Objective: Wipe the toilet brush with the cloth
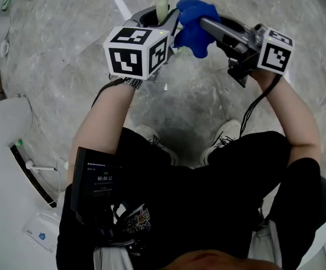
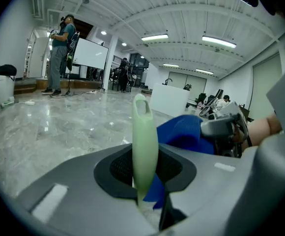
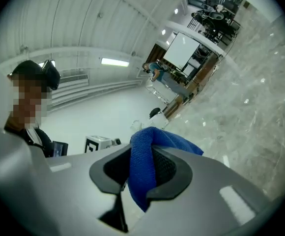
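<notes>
Left gripper (image 2: 145,170): I am clamping its jaws on the toilet brush (image 2: 145,141). They are standing only as far apart as the handle is thick, with the dark pads pressing on both sides.
Right gripper (image 3: 142,175): I am pinching a fold of the cloth (image 1: 195,35) between jaws that are nearly together. The rest of the cloth is bunching out past the tips.
Brush location: I am holding it in front of me, well above the floor (image 1: 208,106), with its upper handle sticking out beyond the left jaws.
Brush axis: The handle is running lengthwise out of the left jaws, away from me, standing upright in the left gripper view.
Cloth to brush: The cloth is hanging just beside the handle on its right, and some of it is showing behind and below the handle. I cannot tell whether they are touching.
Nearer hand: The right gripper is carrying the cloth and is facing the brush from the right, so I judge the wiping stroke to be its job, running along the handle's length.
Brush appearance: The handle is pale green, smooth and flattened. It is widening in the middle and ending in a rounded tip with a hanging slot.
Brush head: It is lying out of sight below the left gripper, so I am not reporting its condition.
Risk, as judged: The smooth handle may be twisting in the pads once the cloth is dragging on it.
</notes>
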### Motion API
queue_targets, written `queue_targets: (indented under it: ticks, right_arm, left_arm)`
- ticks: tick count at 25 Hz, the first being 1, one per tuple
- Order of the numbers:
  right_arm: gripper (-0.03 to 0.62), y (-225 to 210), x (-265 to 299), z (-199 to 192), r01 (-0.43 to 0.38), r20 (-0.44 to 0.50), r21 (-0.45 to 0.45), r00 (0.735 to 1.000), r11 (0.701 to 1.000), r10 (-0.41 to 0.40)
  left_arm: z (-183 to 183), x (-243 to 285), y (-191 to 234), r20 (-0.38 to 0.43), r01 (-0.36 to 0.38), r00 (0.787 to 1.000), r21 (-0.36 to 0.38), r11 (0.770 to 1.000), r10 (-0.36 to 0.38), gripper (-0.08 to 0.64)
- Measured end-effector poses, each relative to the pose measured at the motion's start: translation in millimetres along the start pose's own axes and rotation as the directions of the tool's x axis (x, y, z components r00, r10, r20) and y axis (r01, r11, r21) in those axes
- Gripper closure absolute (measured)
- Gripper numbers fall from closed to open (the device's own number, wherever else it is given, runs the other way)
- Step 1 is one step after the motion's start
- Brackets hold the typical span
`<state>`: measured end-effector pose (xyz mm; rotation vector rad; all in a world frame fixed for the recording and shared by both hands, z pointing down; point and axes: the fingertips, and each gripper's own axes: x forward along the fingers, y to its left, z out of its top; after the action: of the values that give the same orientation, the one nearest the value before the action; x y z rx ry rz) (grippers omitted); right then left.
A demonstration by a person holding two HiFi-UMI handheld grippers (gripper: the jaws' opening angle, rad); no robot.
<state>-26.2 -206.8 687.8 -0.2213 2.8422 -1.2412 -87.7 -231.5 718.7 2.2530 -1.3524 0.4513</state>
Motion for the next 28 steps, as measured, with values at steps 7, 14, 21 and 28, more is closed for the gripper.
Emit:
queue_targets:
  ticks: [7, 14, 21, 28]
  right_arm:
    - [0.503, 60.8, -17.6, 77.7, -0.008, 0.147, -0.235, 0.988, 0.972, 0.044]
    - [0.503, 122.9, -0.6, 108.9, -0.069, 0.143, -0.455, 0.978, 0.888, 0.150]
    - [0.502, 74.8, -48.1, 36.2, -0.124, 0.016, -0.365, 0.990, 0.923, 0.139]
    - [0.502, 56.3, -14.8, -67.2, -0.149, -0.292, -0.162, 0.951, 0.976, 0.096]
  left_arm:
    - [-11.8, 4.1, -8.1, -0.024, 0.037, 0.999, 0.004, 0.999, -0.037, 0.486]
    - [-28.0, -4.3, -19.0, -0.062, 0.138, 0.990, 0.148, 0.979, -0.130, 0.319]
    - [-2.2, -45.4, 27.1, 0.084, 0.056, 0.994, 0.152, 0.987, -0.069, 0.385]
    - [79.3, -75.9, 13.7, 0.324, 0.076, 0.939, 0.139, 0.987, -0.117, 0.408]
